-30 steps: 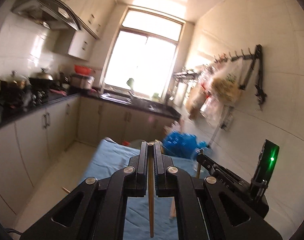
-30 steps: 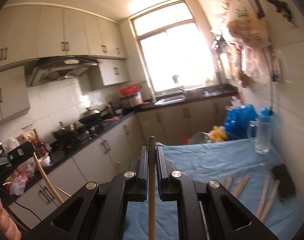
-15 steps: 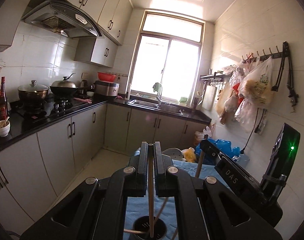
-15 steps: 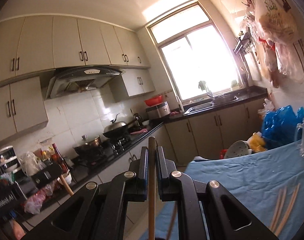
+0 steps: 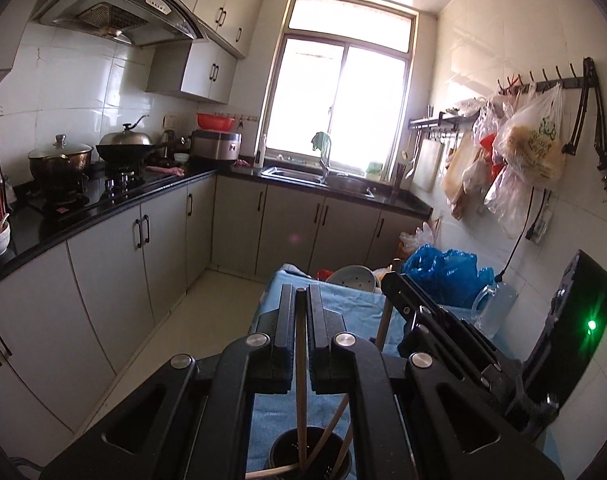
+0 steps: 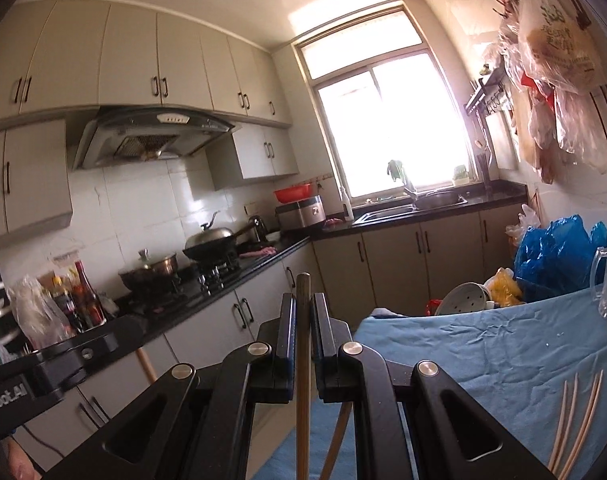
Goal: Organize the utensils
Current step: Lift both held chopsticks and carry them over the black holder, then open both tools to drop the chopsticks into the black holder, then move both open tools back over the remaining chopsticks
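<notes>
Far left: black counter (image 5: 115, 204) with pots under a range hood (image 5: 115, 20). Window (image 5: 343, 96) at far end. Near centre, left gripper (image 5: 301, 292) clamps a chopstick (image 5: 301, 380) hanging into a black holder (image 5: 311, 456), apparently on the blue-clothed table (image 6: 483, 352). Right gripper (image 6: 303, 300) clamps a second chopstick (image 6: 302, 380). Loose chopsticks (image 6: 575, 420) lie near right.

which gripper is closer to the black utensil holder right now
Left. The left gripper, shut on a chopstick, is right above the black utensil holder, stick tip inside it. The right gripper, clamping its own chopstick, sits off to the side; the holder is out of its view.
</notes>
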A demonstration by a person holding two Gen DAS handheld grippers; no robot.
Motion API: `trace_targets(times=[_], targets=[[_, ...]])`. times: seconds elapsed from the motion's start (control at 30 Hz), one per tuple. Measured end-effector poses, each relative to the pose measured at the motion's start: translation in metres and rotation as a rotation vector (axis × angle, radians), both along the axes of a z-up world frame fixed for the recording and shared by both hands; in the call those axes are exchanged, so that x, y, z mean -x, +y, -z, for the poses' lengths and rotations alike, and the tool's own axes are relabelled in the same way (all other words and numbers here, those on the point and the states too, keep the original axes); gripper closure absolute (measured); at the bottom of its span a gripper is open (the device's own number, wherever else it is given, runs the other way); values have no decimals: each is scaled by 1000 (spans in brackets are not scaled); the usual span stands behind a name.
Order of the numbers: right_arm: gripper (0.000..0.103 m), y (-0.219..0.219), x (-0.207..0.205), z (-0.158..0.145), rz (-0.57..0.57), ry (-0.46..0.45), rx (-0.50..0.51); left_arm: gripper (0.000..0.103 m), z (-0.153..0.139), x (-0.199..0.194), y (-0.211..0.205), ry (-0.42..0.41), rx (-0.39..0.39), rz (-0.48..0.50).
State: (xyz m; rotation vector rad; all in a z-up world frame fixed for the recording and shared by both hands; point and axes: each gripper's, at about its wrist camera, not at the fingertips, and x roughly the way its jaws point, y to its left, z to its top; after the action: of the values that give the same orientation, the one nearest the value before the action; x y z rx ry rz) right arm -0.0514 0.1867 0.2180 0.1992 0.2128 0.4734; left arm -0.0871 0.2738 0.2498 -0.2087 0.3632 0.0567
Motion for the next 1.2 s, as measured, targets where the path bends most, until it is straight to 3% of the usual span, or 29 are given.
trace_targets(times=[0.3, 0.33, 0.4, 0.43, 0.6, 0.73, 0.9, 1.07, 1.2], targets=[[93, -6, 7, 10, 16, 32, 33, 98, 4, 4, 1, 27, 35, -22], [91, -9, 7, 11, 23, 40, 28, 98, 4, 5, 2, 32, 43, -21], [73, -15, 9, 10, 30, 45, 14, 98, 5, 8, 4, 42, 62, -20], [69, -18, 10, 9, 33, 47, 6, 98, 5, 9, 4, 46, 64, -22], [61, -33, 23, -1, 47, 31, -2, 94, 3, 23, -1, 55, 60, -27], [49, -54, 38, -4, 84, 20, -8, 73, 3, 40, -10, 50, 45, -38], [32, -90, 57, 5, 166, 49, 13, 59, 10, 62, -36, 55, -1, -57], [31, -136, 76, 33, 249, 140, 12, 47, 25, 75, -77, 87, -57, -33], [31, -171, 92, 54, 305, 209, 13, 43, 37, 78, -110, 133, -116, 0]])
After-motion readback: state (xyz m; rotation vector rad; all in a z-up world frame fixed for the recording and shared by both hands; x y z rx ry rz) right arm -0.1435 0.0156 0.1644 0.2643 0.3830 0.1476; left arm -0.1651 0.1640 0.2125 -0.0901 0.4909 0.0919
